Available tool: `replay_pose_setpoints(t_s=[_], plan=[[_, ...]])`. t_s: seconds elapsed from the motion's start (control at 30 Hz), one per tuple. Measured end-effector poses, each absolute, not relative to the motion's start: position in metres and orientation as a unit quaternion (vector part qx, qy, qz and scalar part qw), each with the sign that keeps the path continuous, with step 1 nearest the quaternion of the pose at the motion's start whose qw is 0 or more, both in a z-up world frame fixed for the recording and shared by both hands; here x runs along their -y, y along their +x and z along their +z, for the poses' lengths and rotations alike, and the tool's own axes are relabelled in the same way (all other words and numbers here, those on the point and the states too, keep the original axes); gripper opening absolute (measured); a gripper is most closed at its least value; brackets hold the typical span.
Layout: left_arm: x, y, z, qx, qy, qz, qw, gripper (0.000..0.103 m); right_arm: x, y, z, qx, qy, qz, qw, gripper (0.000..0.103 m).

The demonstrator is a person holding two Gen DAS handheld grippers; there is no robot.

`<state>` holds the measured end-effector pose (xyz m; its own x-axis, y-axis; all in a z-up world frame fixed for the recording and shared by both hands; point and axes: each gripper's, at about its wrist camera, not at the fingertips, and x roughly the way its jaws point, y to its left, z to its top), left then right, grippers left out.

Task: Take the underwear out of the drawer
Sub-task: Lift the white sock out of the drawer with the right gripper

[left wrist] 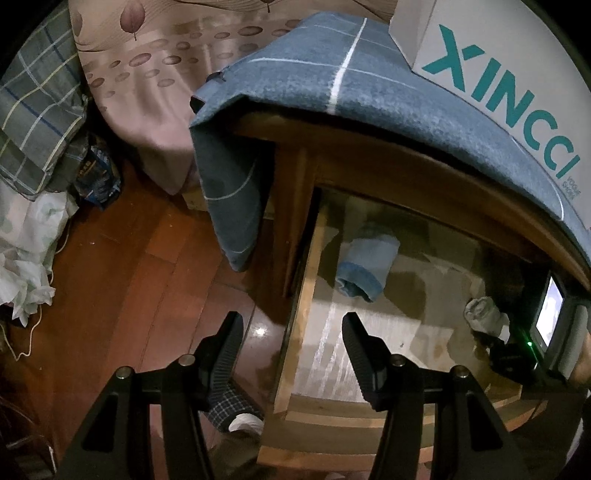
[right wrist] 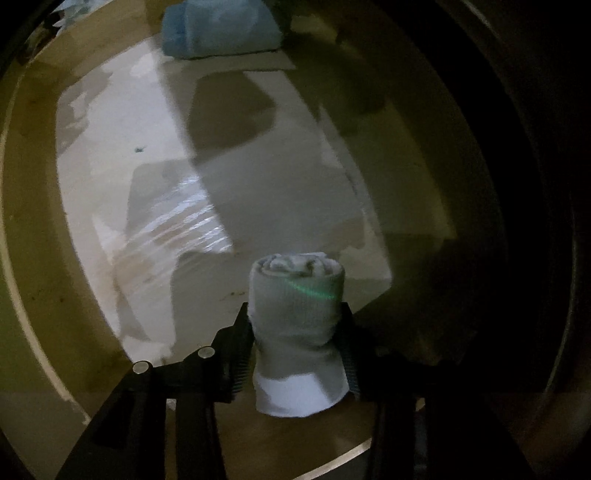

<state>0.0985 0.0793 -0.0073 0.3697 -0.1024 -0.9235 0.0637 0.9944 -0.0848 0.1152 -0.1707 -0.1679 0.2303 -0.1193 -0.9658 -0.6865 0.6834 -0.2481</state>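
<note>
The wooden drawer point(left wrist: 295, 325) stands pulled open below the cabinet top. A rolled blue underwear point(left wrist: 365, 267) lies at its back left; it also shows in the right wrist view point(right wrist: 221, 31). My right gripper point(right wrist: 295, 317) is shut on a rolled white-grey underwear point(right wrist: 295, 295) and holds it over the drawer floor point(right wrist: 110, 166). In the left wrist view that roll point(left wrist: 484, 314) and the right gripper point(left wrist: 491, 332) are at the drawer's right side. My left gripper point(left wrist: 291, 328) is open and empty above the drawer's left wall.
A blue checked cloth point(left wrist: 314, 81) drapes the cabinet top, with a white XINCCI box point(left wrist: 517, 74) on it. A bed point(left wrist: 155, 92), plaid fabric point(left wrist: 33, 118) and white bags point(left wrist: 26, 251) crowd the wooden floor point(left wrist: 140, 277) on the left. A checked slipper point(left wrist: 236, 410) lies by the drawer front.
</note>
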Motion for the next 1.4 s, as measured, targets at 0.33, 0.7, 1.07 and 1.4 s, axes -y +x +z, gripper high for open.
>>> replay_pose_setpoints(t_s=[0.33,0.7,1.07,1.4], plan=[[-0.076,0.097,-0.011,-0.564,-0.002,-0.055,0.824,0.057,0.182,0.12,-0.176,-0.591,-0.334,0.186,0.711,0.042],[-0.068,0.097,-0.027,-0.573,0.071,-0.048,0.815,0.057,0.19,0.099,-0.174,-0.62,-0.302,0.177,0.702,0.035],[-0.034,0.089,-0.029,-0.545,0.143,-0.07,0.823,0.057,0.202,0.079,-0.102,-0.582,-0.163,0.157,0.781,0.035],[0.0,0.077,-0.032,-0.488,0.26,-0.054,0.831,0.057,0.227,0.039,-0.075,-0.526,0.145,0.067,0.835,0.035]])
